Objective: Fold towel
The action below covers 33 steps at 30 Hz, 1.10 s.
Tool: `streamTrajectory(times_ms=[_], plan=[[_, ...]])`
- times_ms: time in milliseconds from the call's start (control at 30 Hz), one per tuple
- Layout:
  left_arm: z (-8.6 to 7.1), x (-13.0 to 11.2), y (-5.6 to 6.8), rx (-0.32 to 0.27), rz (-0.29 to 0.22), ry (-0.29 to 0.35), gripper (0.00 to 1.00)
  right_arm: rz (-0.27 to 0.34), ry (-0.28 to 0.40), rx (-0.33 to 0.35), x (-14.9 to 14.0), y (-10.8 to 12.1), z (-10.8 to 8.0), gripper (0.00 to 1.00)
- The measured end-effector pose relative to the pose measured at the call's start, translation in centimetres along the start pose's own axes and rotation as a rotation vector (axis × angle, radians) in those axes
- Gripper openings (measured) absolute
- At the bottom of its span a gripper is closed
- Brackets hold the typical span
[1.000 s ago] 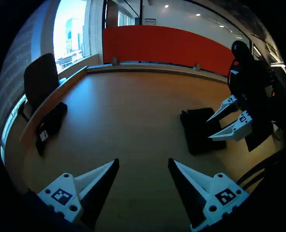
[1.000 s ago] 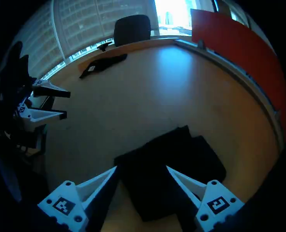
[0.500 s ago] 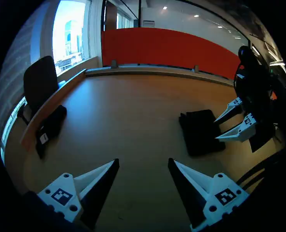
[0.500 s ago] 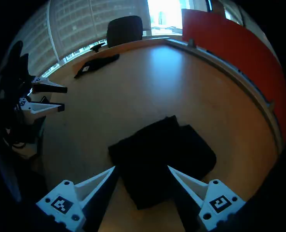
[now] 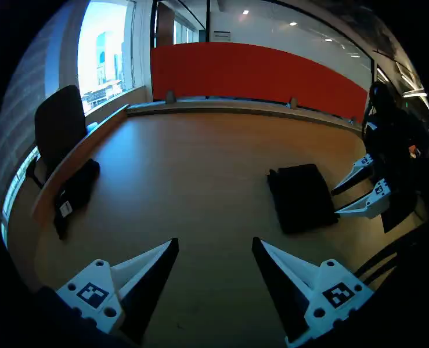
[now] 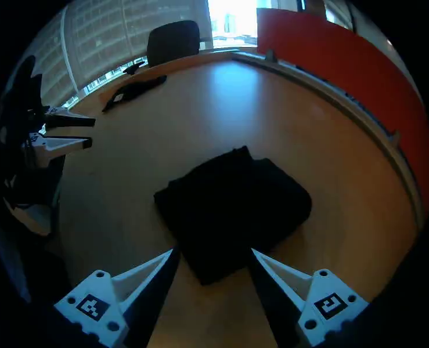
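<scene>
the right tongs (image 6: 214,252) stood wide apart and held nothing, their tips just short of the near corner of the towel (image 6: 231,209). the towel lay straight ahead of them on the table (image 6: 214,116), flat and dark, folded to a compact block with a layered edge on its left side. it sat turned at a slant, so a corner rather than a flat side faced these tongs.

in the left gripper view the left tongs (image 5: 214,240) were also wide and empty, over bare table (image 5: 185,162). the towel (image 5: 301,197) lay well off to their right, its longer side running away from the camera. the right tongs (image 5: 362,191) showed just beyond it, pointing at that longer side.

so the right tongs were clearly the nearer pair, and i judged that any further fold or tidying would start from them. the left would first have to cross the table.

far off, another dark cloth (image 5: 75,188) lay at the table's edge by a chair (image 5: 57,124).
</scene>
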<state>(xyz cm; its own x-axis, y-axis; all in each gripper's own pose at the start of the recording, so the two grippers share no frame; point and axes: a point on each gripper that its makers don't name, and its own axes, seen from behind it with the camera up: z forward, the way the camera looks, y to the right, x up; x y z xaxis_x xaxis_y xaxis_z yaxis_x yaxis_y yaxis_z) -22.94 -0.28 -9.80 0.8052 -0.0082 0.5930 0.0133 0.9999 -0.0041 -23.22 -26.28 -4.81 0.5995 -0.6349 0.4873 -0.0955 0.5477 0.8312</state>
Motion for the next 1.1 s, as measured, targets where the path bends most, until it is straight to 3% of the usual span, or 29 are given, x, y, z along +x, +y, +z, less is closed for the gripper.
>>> streamTrajectory(times_ms=[433,933,1100], plan=[[-0.1,0.0,0.1,-0.003,0.002,-0.001,0.94,0.032,-0.033,-0.012,-3.1,-0.8,-0.2,0.83],[-0.2,-0.2,0.2,-0.003,-0.001,-0.001,0.94,0.088,-0.035,-0.054,-4.1,-0.3,0.8,0.51],[-0.2,-0.2,0.4,-0.006,0.001,-0.001,0.94,0.079,-0.042,-0.057,-4.5,-0.5,1.1,0.49]])
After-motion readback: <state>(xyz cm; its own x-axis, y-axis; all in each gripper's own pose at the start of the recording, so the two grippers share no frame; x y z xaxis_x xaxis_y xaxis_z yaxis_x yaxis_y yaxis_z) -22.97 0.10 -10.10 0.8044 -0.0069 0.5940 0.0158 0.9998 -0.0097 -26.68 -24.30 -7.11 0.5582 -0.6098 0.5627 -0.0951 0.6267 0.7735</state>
